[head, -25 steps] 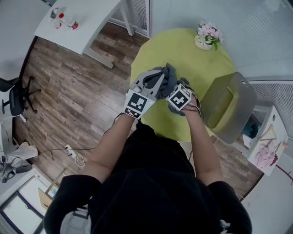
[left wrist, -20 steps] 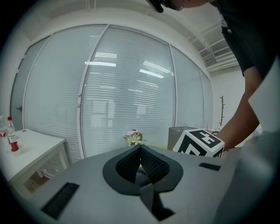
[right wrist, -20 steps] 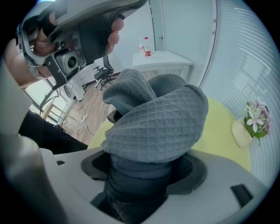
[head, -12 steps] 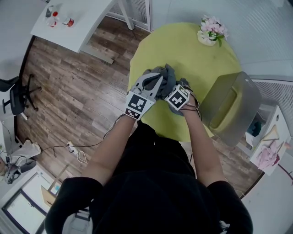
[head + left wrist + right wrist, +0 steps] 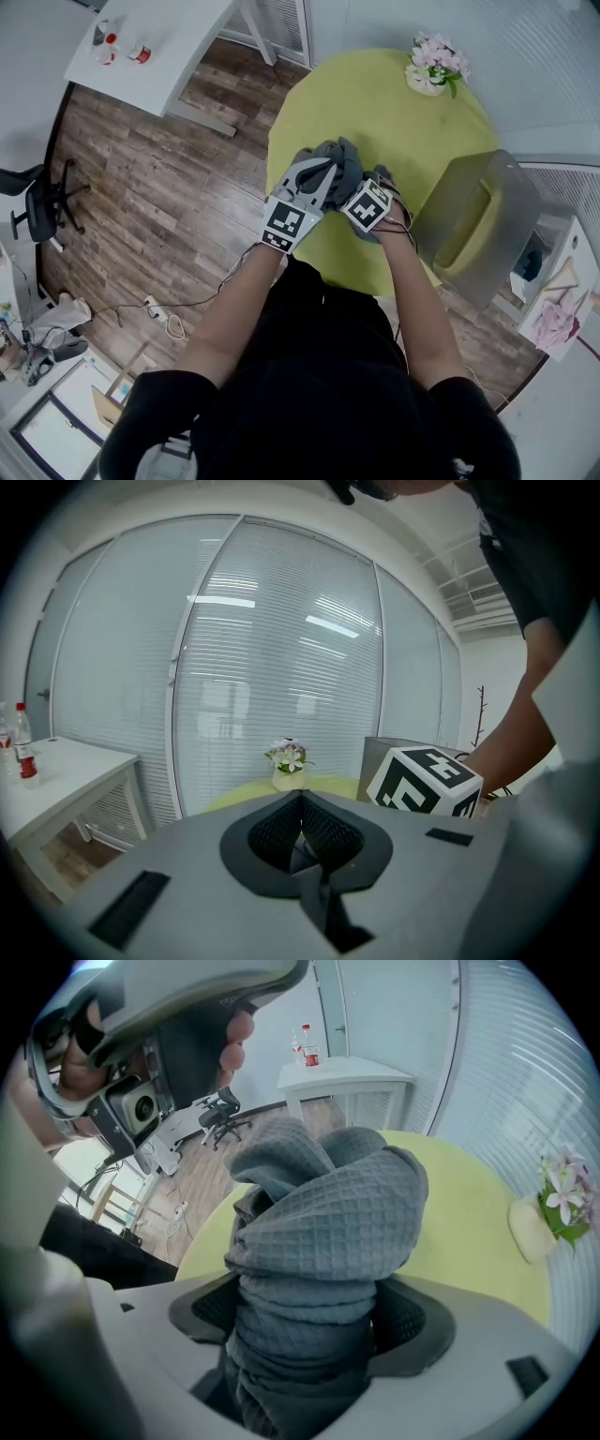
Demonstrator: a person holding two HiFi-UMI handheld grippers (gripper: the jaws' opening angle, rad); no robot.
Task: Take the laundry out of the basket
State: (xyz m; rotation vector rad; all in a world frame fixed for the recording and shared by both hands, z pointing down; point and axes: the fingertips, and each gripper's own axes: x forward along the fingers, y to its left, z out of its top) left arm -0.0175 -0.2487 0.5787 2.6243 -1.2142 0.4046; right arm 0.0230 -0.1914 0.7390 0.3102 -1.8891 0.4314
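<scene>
A bunched grey waffle towel (image 5: 339, 159) hangs between both grippers above the near side of the round yellow-green table (image 5: 403, 112). My right gripper (image 5: 309, 1321) has a thick roll of the towel (image 5: 328, 1213) filling the gap between its pads, and its jaws are opening. In the head view the right gripper (image 5: 356, 180) sits just right of the cloth. My left gripper (image 5: 302, 803) has its pads together with a thin dark scrap of cloth pinched behind them; in the head view the left gripper (image 5: 319, 161) touches the towel's left side. The grey laundry basket (image 5: 473, 225) stands at the table's right edge.
A small pot of flowers (image 5: 428, 73) stands at the table's far side. A white desk with bottles (image 5: 150, 47) is at the far left, an office chair (image 5: 42, 197) on the wooden floor. A shelf with clothes (image 5: 553, 300) stands beyond the basket.
Both grippers and the towel have stayed almost in place over the table, drifting slightly away from the person. The grip on the cloth looks the same.
</scene>
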